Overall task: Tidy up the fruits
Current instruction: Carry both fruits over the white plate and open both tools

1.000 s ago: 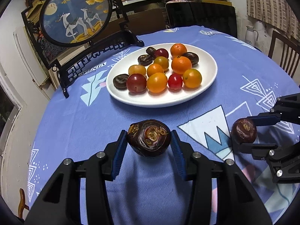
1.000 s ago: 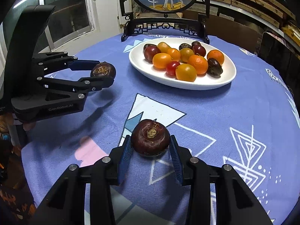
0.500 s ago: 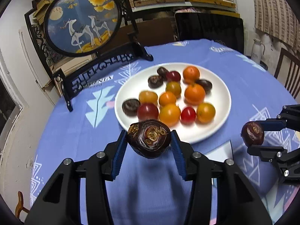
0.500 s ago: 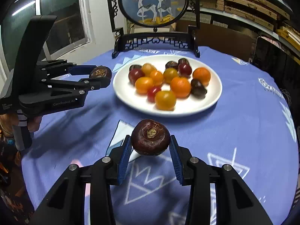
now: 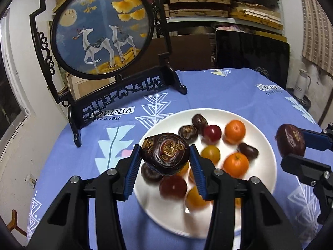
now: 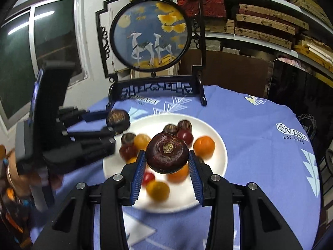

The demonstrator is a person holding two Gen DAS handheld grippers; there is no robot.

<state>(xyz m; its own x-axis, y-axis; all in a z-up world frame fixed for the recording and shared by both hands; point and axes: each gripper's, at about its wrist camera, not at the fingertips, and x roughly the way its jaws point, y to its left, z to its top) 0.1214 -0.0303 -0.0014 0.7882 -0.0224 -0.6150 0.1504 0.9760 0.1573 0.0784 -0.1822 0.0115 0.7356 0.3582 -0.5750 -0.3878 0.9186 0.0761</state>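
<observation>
Left gripper [image 5: 164, 166] clamps a dark water chestnut [image 5: 165, 153], right gripper [image 6: 166, 167] clamps another chestnut [image 6: 167, 152], both over the crowded white plate [image 5: 268, 145]. Risk: dropping onto piled fruit, rolling past the plate's near rim.

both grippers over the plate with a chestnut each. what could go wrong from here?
The white plate is already crowded: a water chestnut dropped from the left gripper could knock round fruit rolling. The right gripper carries its own chestnut close alongside, so the two could collide.
</observation>
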